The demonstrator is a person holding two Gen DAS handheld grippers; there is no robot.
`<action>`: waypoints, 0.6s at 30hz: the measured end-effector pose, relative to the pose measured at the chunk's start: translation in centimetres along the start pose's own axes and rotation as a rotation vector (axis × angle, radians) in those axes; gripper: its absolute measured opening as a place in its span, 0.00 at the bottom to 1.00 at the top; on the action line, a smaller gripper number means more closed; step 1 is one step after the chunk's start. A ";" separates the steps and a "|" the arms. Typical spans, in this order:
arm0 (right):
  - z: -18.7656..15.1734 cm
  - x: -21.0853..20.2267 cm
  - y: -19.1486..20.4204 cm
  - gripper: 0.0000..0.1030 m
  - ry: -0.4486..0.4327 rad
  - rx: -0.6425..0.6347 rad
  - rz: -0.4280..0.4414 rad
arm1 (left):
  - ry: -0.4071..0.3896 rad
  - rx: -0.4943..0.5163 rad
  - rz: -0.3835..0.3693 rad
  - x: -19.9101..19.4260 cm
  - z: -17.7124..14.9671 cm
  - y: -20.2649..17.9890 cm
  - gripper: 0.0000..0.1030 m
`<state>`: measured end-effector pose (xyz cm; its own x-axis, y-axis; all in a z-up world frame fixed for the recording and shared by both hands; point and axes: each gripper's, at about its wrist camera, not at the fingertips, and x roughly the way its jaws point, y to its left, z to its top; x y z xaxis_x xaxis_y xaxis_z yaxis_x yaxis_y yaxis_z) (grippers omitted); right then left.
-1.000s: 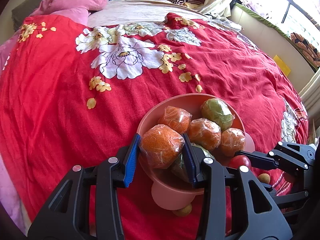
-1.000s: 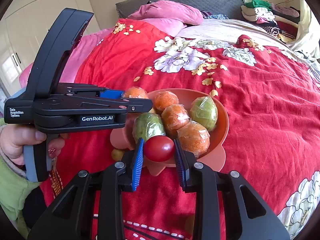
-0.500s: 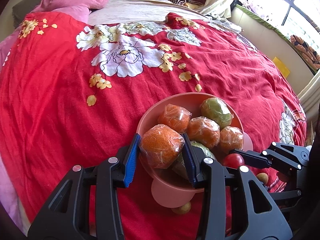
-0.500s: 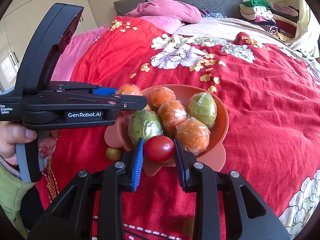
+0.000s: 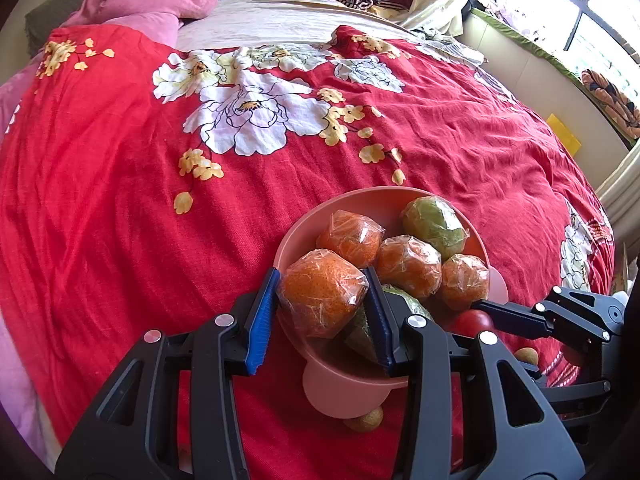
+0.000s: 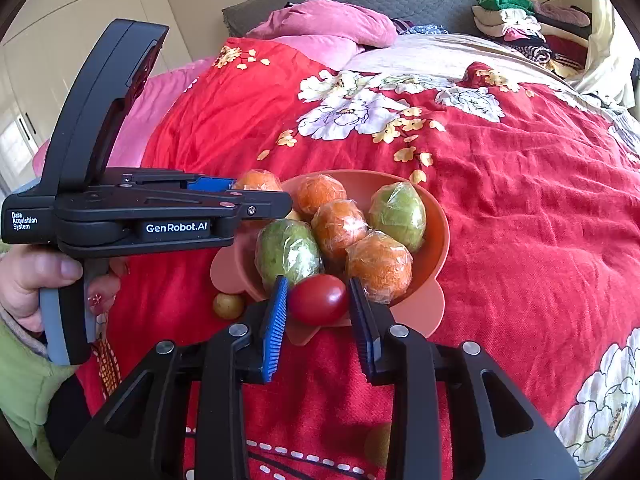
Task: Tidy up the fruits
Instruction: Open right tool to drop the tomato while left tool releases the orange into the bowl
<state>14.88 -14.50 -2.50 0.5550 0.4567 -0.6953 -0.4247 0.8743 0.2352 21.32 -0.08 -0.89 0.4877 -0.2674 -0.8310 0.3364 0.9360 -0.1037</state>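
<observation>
Fingers flanking tomato

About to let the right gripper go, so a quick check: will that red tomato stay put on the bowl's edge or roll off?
The red tomato looks smooth, glossy and round, so it probably rolls easily. It sits low at the pink bowl rim between the opening pads of the right gripper, beside wrapped fruit, which may block it inward. Outward only the rim's flat lip lies under it, so it could slip onto the red bedspread.

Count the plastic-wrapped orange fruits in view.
5. One sits clamped in the left gripper at the bowl's near-left rim: the held orange. Four lie in the bowl. Others may hide underneath.
</observation>
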 end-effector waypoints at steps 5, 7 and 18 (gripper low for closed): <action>0.0 -0.4 0.0 0.36 -0.010 0.007 -0.007 | -0.002 0.003 0.001 0.0 0.0 0.0 0.32; -0.1 -0.8 0.0 0.40 -0.014 0.015 -0.002 | -0.002 0.002 -0.001 0.0 0.0 0.0 0.32; -0.7 -2.9 -0.9 0.57 -0.036 0.054 -0.028 | -0.009 -0.004 -0.007 -0.1 0.3 -0.2 0.37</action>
<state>13.15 -16.69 -1.18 0.5919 0.4367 -0.6775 -0.3702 0.8939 0.2527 21.45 -0.35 -0.64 0.4929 -0.2759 -0.8252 0.3367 0.9350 -0.1114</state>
